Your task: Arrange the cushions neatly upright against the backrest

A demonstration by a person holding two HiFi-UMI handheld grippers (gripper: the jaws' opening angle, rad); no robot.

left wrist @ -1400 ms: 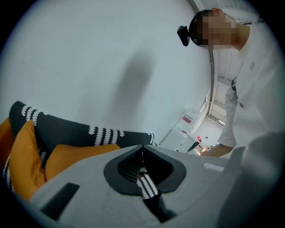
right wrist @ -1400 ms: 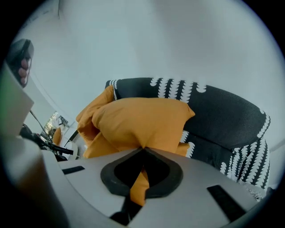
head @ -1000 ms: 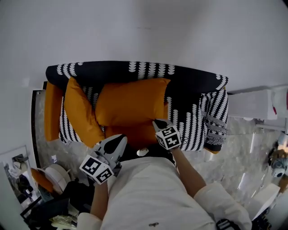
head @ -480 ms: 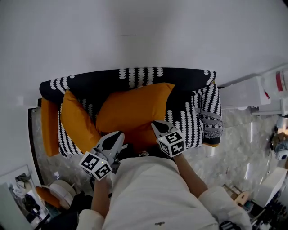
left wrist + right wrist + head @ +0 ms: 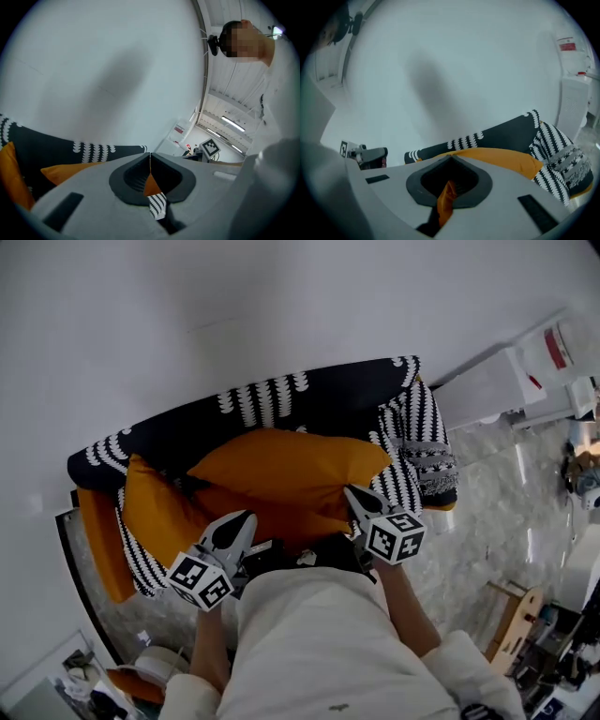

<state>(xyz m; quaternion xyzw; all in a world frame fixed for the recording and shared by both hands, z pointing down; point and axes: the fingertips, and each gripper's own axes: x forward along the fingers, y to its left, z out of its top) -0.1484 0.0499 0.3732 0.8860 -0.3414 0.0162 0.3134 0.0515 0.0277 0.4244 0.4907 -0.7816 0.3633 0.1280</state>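
Here, the left tongs (image 5: 238,524) and right tongs (image 5: 356,495) clamp shut on the near edge of the orange cushion (image 5: 291,470), which lies tilted across the sofa (image 5: 427,456), long axis parallel to the backrest (image 5: 323,399) beyond.

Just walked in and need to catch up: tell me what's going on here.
A person at a patterned sofa holds a large orange cushion by its near edge, left gripper and right gripper both shut on it. It lies slanted, not yet upright against the backrest. A second cushion leans at the left end.
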